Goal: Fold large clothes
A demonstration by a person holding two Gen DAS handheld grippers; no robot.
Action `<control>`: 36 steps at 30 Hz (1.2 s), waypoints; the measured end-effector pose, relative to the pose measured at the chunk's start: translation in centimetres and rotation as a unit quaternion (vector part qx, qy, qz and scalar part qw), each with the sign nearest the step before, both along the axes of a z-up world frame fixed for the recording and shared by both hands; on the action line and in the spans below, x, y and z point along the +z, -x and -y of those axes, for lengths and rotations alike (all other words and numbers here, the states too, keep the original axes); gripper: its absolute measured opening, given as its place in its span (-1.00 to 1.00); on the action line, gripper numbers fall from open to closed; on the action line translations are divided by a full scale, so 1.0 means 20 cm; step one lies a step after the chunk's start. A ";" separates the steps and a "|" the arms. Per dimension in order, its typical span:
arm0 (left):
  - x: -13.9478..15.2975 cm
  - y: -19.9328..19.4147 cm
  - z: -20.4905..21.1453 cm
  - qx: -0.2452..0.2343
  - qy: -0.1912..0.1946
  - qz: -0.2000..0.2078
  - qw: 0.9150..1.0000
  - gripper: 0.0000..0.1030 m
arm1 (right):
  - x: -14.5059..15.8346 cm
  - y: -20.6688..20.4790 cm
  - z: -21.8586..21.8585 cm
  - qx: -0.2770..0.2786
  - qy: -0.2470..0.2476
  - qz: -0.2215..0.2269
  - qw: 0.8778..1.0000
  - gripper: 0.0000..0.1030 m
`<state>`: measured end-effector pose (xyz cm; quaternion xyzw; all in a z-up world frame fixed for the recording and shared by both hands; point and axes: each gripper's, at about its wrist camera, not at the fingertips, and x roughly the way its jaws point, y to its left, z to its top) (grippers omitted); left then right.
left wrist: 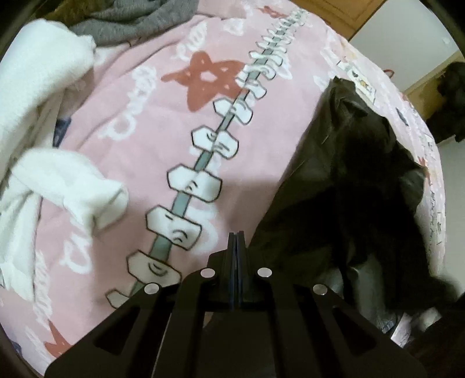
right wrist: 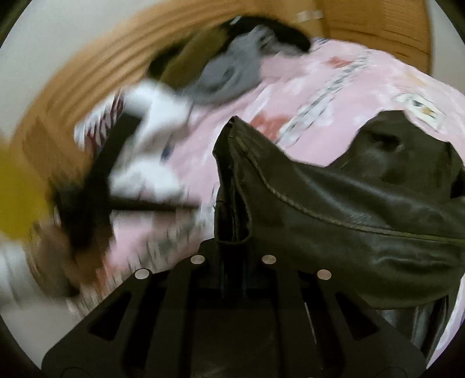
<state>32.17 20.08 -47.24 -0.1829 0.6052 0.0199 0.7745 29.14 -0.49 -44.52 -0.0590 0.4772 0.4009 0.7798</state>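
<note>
A black leather jacket (left wrist: pixel 348 180) lies bunched on the right of a pink printed bedspread (left wrist: pixel 151 122). My left gripper (left wrist: pixel 236 237) hangs over the bedspread just left of the jacket's edge, jaws pressed together with nothing between them. In the right wrist view my right gripper (right wrist: pixel 232 221) is shut on a stitched edge of the black leather jacket (right wrist: pixel 348 209), and the leather drapes away to the right. That view is blurred on its left side.
White clothes (left wrist: pixel 49 162) and a grey garment (left wrist: pixel 122 23) lie at the left and far end of the bed. A wooden headboard (right wrist: pixel 87 75) and wooden furniture (left wrist: pixel 348 14) stand behind. A blurred dark shape (right wrist: pixel 96 186) crosses the left of the right wrist view.
</note>
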 end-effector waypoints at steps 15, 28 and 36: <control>0.12 -0.21 0.34 -0.103 0.034 0.040 0.993 -0.99 | -0.37 0.28 0.06 0.047 0.116 -0.012 0.992 0.09; 0.04 -0.28 0.78 -0.185 0.077 0.027 0.979 -0.98 | 0.28 -0.83 0.97 -0.229 0.219 0.031 0.948 0.46; -0.18 -0.24 0.95 -0.173 0.071 -0.002 0.982 -0.98 | -0.13 -1.75 1.17 -0.291 0.300 -0.132 0.899 0.46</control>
